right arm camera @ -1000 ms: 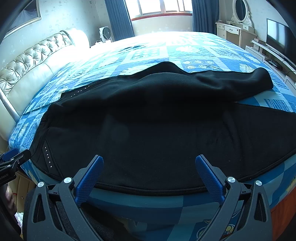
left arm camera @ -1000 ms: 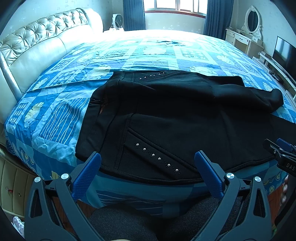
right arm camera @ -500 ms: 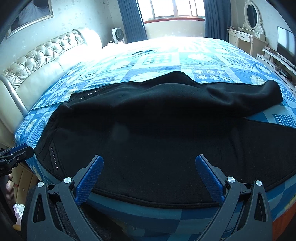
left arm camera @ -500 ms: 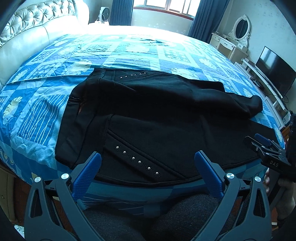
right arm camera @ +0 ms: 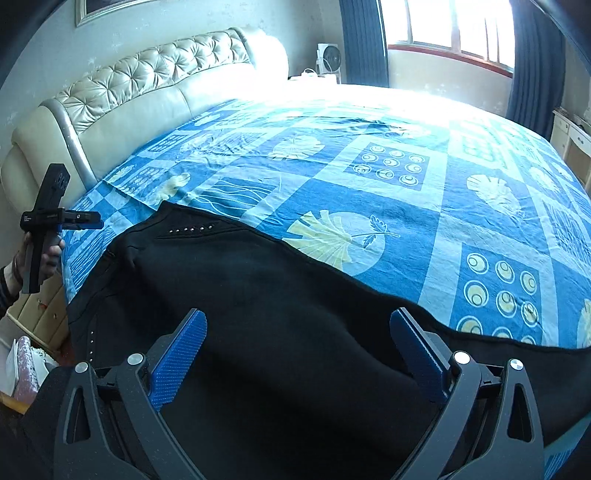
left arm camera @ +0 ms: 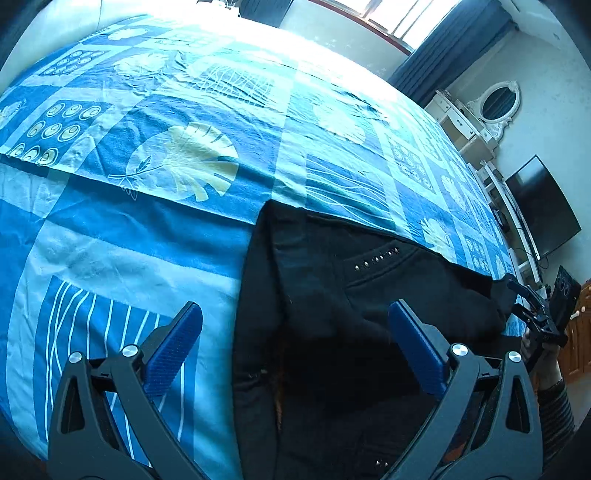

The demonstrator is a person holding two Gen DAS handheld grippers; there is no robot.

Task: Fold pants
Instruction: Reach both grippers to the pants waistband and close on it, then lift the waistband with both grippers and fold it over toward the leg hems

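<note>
While our left claw (left arm camera: 295,325) and right claw (right arm camera: 297,332) both gape wide, holding nothing, black pants (right arm camera: 277,295) lie on the bed (right arm camera: 369,155).

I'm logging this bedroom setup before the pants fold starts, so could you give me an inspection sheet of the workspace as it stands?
Surface: bed with blue patterned bedspread, lightly wrinkled.
Job's things: black pants spread along the near edge of the bed, stud rows showing by the pockets; not yet gripped.
Clutter: pale items on the floor by the bed, too unclear to name.
Grippers: left gripper open over the waist end; right gripper open above the fabric.
Cables: dark cable below the TV.
Surroundings: tufted headboard, fan, window with blue curtains, dresser with oval mirror, TV.
</note>
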